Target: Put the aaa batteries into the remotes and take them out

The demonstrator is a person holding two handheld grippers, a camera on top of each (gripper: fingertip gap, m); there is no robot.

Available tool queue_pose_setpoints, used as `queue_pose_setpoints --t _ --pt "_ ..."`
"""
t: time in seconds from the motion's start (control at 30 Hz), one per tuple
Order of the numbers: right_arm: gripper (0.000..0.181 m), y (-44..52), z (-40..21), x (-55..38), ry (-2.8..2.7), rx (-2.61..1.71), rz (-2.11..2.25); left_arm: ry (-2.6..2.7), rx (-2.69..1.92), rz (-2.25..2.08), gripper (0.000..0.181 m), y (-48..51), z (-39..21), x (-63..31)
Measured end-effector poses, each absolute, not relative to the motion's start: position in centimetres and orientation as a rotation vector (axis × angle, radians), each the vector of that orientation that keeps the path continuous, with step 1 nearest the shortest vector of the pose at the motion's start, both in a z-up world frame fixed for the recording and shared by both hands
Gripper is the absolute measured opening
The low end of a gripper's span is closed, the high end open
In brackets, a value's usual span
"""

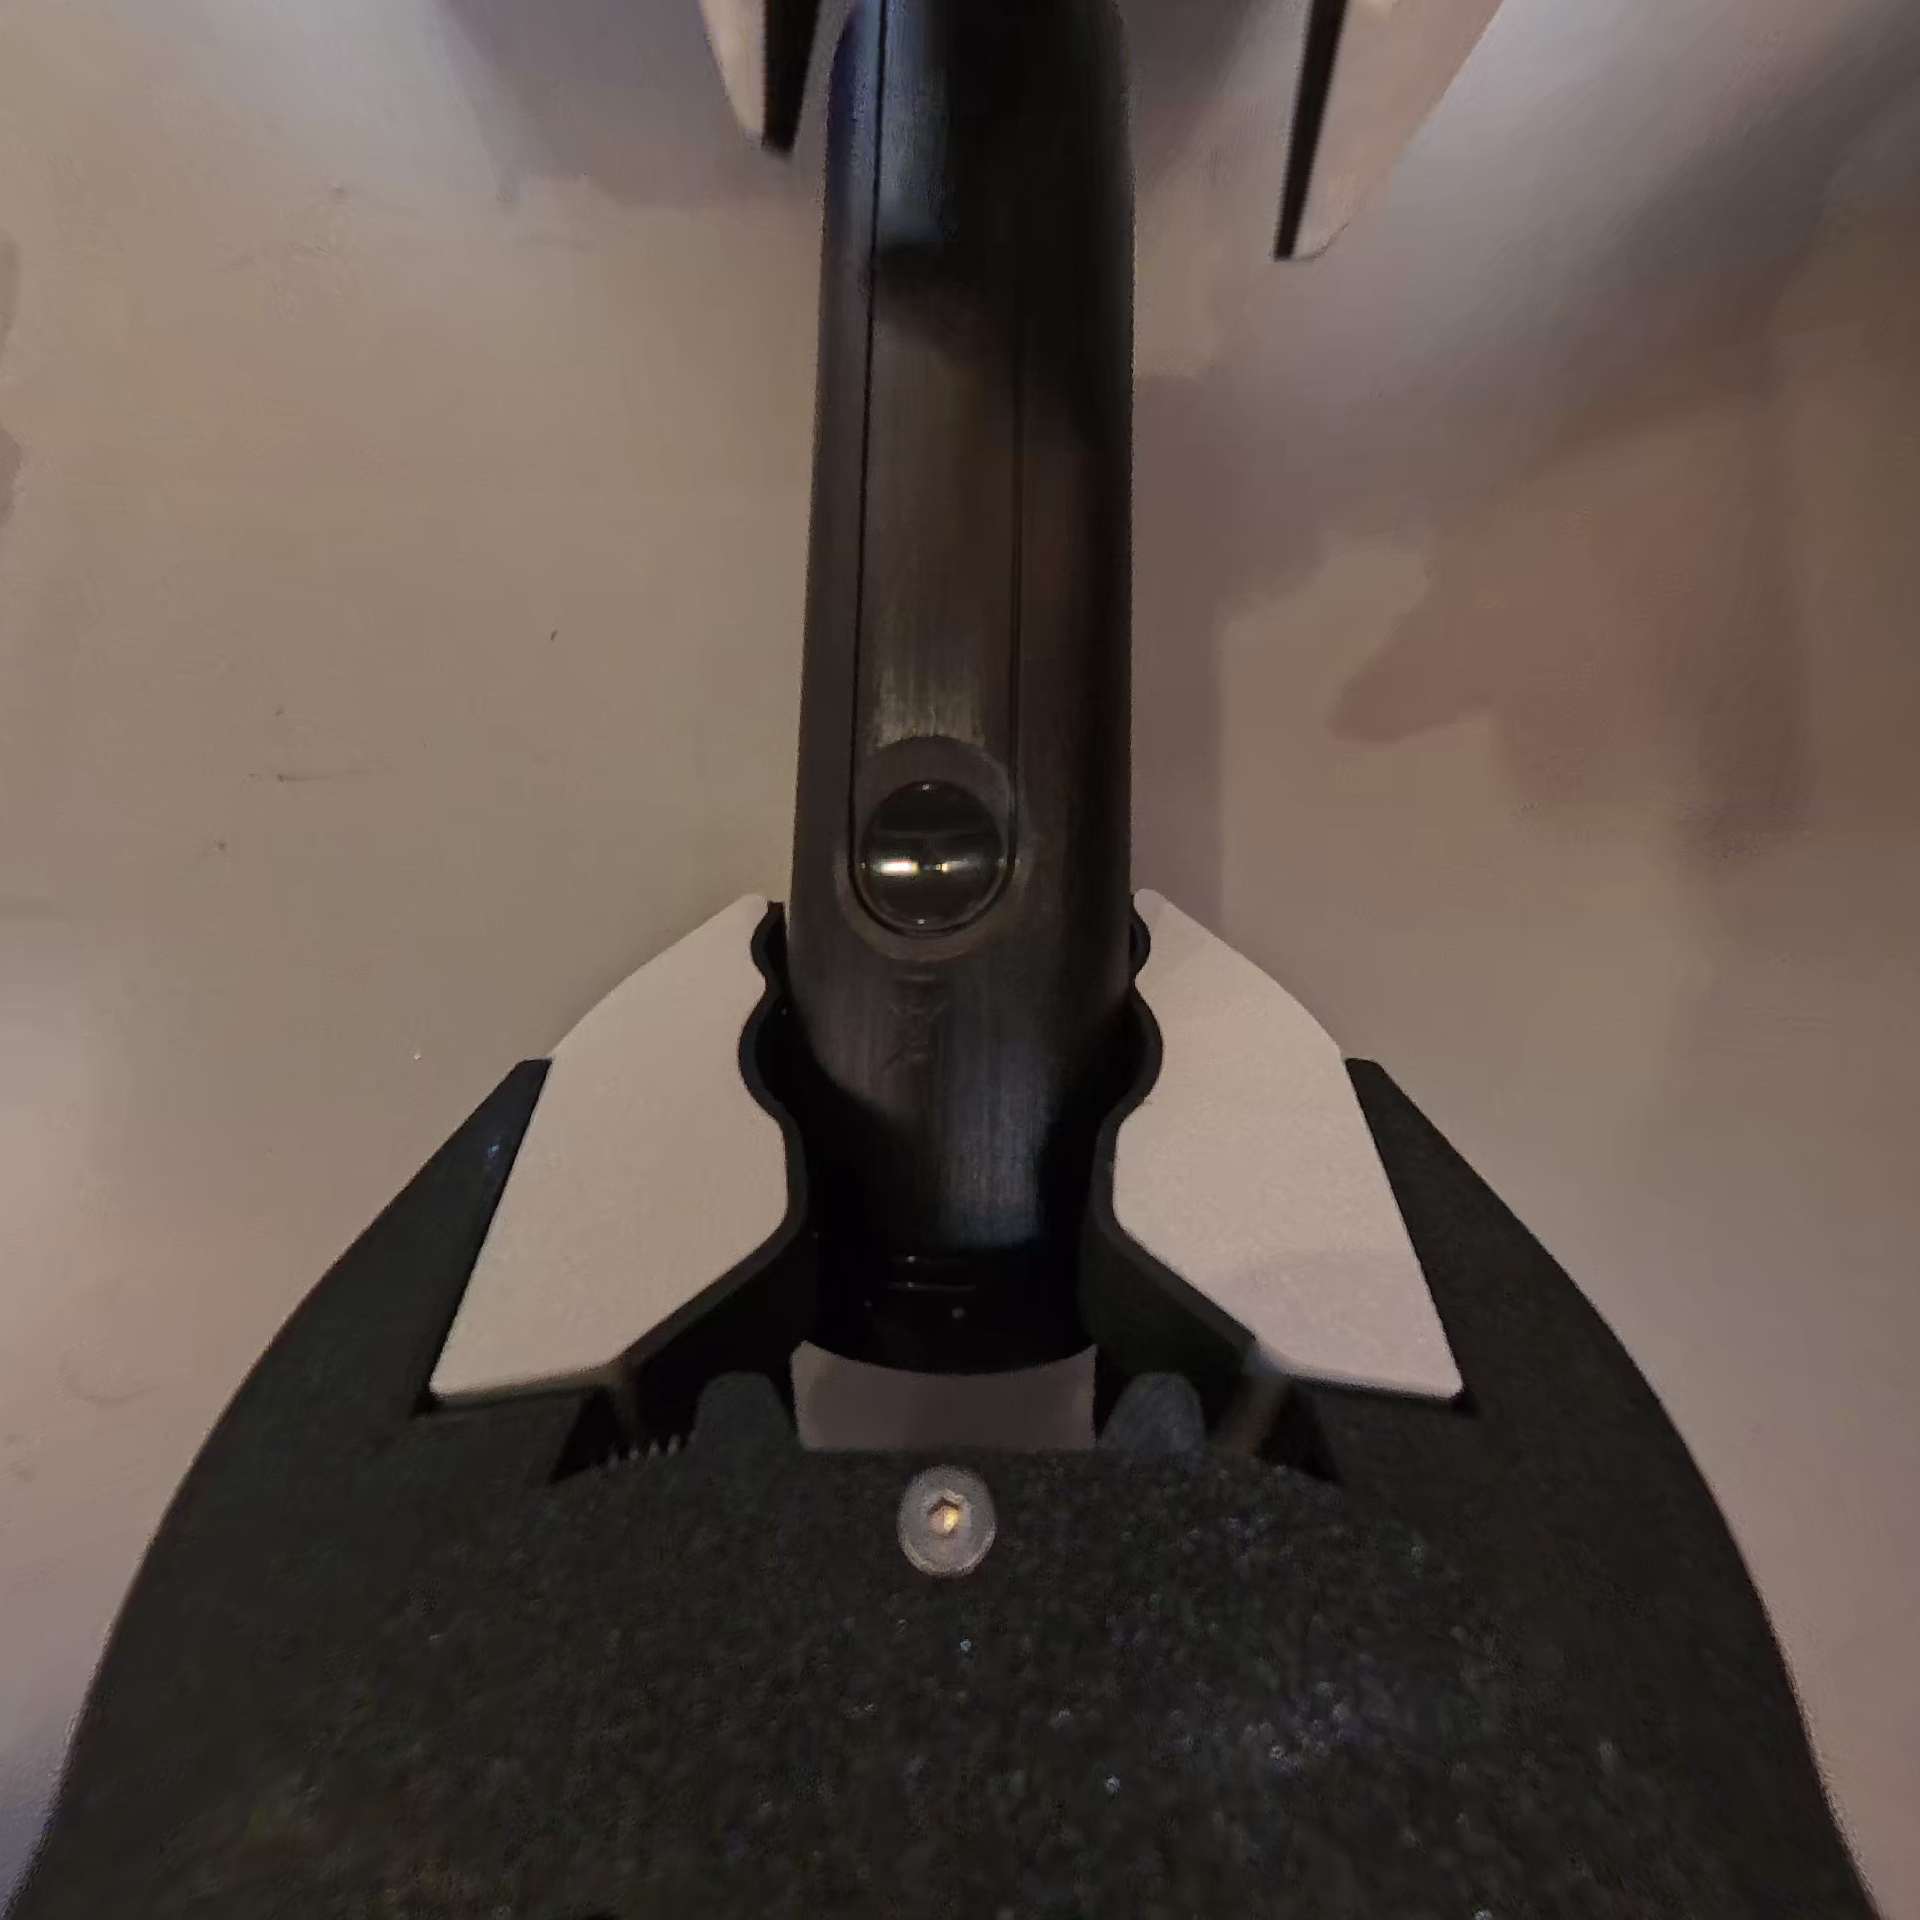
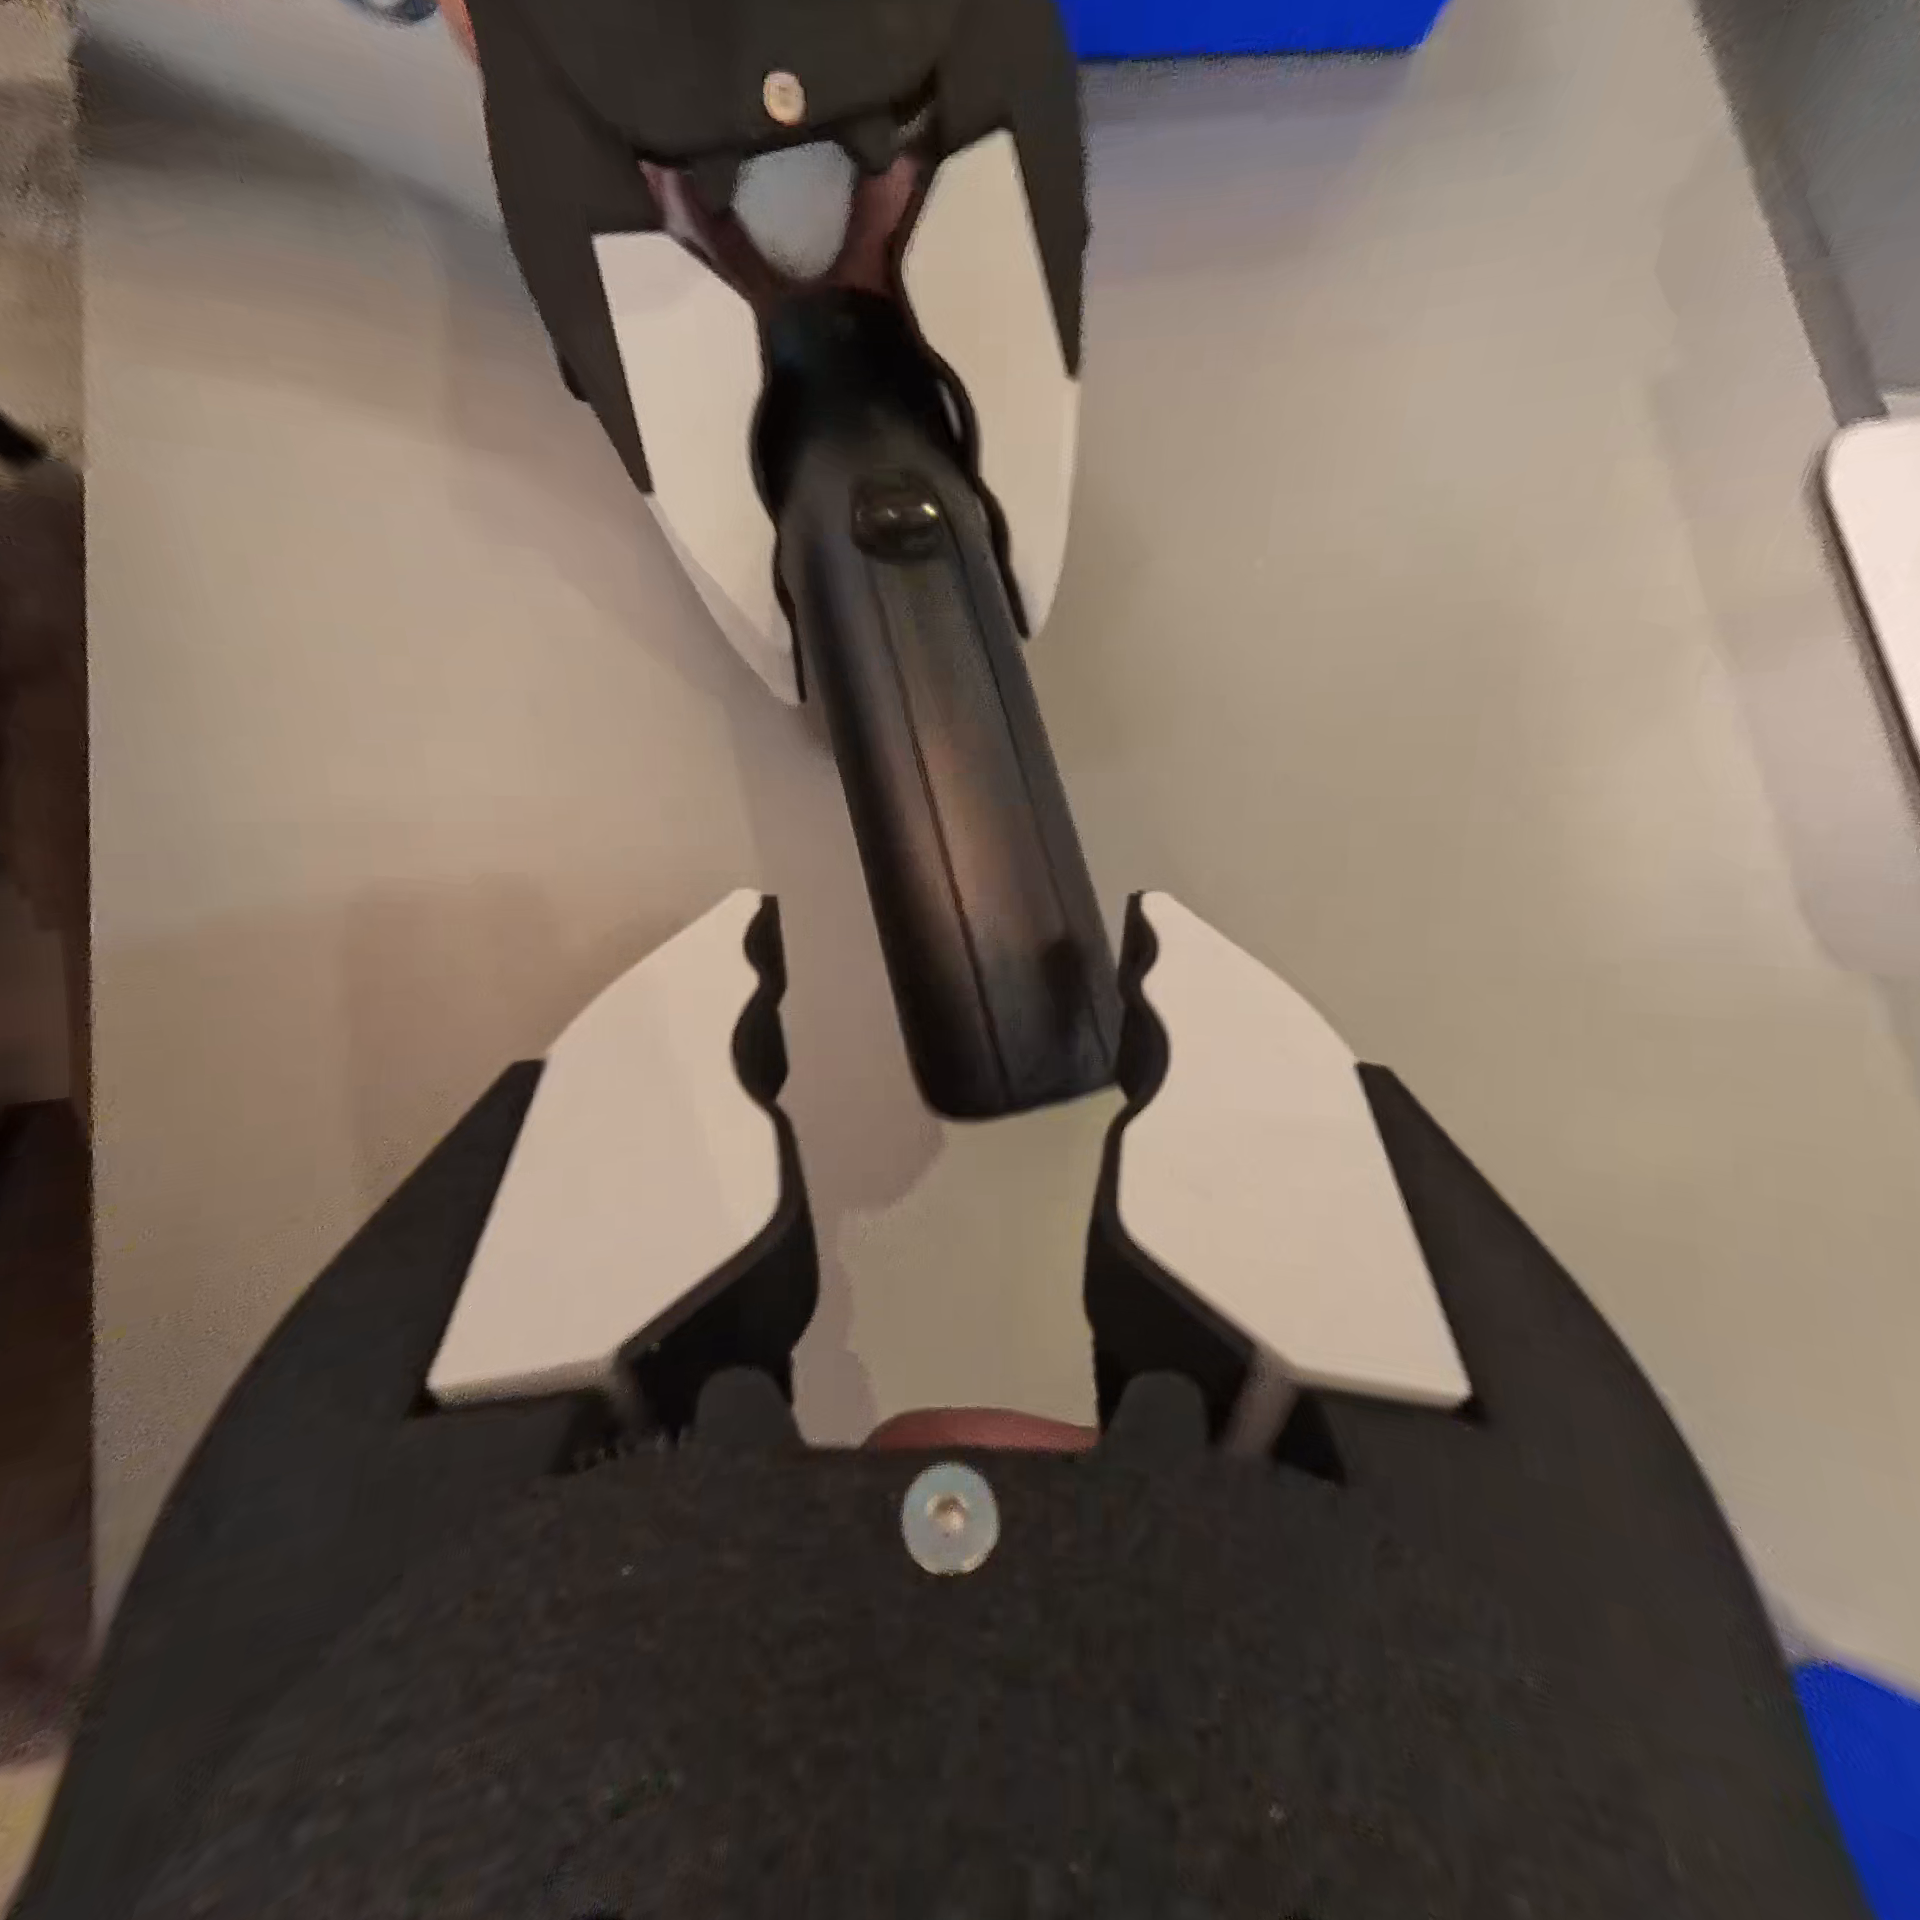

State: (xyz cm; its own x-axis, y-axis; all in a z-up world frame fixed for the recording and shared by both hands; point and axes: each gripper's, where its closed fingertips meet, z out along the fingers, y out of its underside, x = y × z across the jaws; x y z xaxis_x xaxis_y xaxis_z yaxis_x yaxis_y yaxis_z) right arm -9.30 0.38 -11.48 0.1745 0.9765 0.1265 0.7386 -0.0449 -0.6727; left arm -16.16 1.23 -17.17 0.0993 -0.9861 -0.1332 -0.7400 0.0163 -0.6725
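A black remote [image 1: 966, 520] lies back side up, with a long battery cover and a round shiny dimple near my end. My left gripper [image 1: 951, 914] is shut on that end, above a pale table [image 1: 416, 623]. In the right wrist view the remote [image 2: 935, 748] runs from my left gripper [image 2: 914, 649] at the top towards me. My right gripper [image 2: 951, 914] is open, and the remote's free end sits between its fingers, close against the right one. Its fingertips show at the top of the left wrist view [image 1: 1039, 156]. No batteries are in view.
A blue object [image 2: 1247, 26] lies at the table's far edge and another blue patch [image 2: 1849, 1745] at the lower right. A white flat thing [image 2: 1870, 582] lies at the right edge. A dark shape [image 2: 31, 727] borders the table on the left. My hands' fingertips stand some 10 centimetres from each other. My left tips are roughly 30 centimetres from the white flat thing [image 2: 1870, 582].
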Motion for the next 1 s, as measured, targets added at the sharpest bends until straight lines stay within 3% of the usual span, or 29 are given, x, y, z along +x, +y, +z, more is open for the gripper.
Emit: queue_pose_setpoints --t 0.3,0.57,0.63,0.77,1.0 --pt "0.057 0.7 -14.7 -13.1 -2.06 -1.936 0.411 1.736 -1.77 -0.438 0.06 1.0 -17.3 -15.8" --pt "0.05 -0.6 -14.6 -12.6 -1.982 -1.963 0.494 1.73 -1.741 -0.507 0.06 0.1 -16.9 -14.9" --pt "0.05 -1.3 -13.9 -12.2 -1.935 -1.974 0.532 1.742 -1.7 -0.539 0.062 -0.5 -16.2 -14.3" --pt "0.05 -1.4 -11.9 -9.2 -1.792 -2.005 0.465 1.665 -1.718 -0.564 0.092 -0.1 -14.3 -15.0" --pt "0.05 1.7 -2.0 4.0 -1.1 -2.058 0.317 1.272 -1.803 -0.88 0.089 -0.7 -11.8 -17.0"
